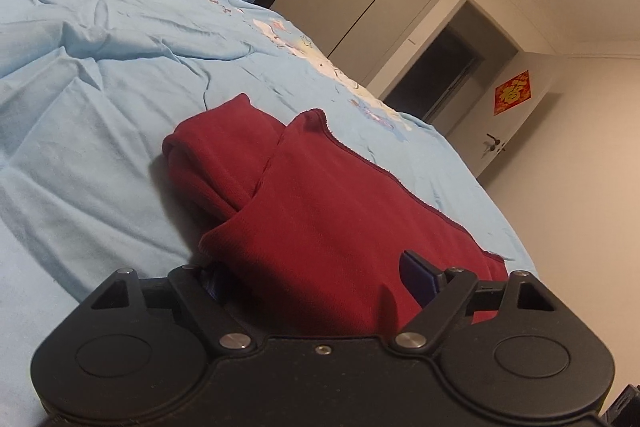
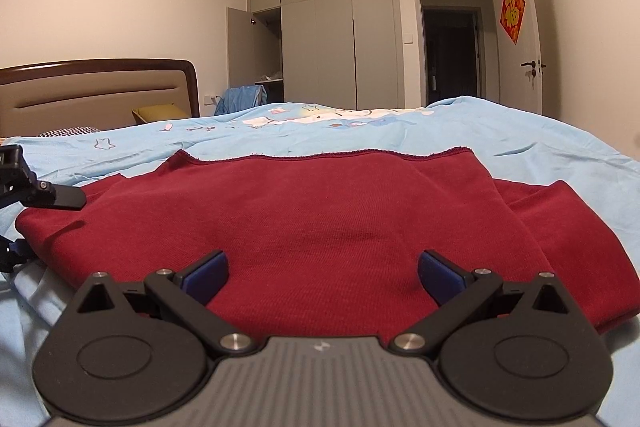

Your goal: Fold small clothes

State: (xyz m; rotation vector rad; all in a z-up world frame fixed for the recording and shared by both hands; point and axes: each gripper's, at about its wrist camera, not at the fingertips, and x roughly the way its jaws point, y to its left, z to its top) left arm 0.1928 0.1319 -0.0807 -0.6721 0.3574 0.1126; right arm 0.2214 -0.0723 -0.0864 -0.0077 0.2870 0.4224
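Right gripper [image 2: 322,277] is wide open, low over the near edge of the red top [image 2: 320,219], not holding it. Left gripper [image 1: 316,279] is spread wide too, w/ cloth bunched between its jaws but not pinched. The top lies mostly flat on the blue bed [image 1: 80,107], one sleeve folded in on the left. Risk: if only one side grabs, the top drags & the fold goes crooked. The bed sheet could get pinched too.
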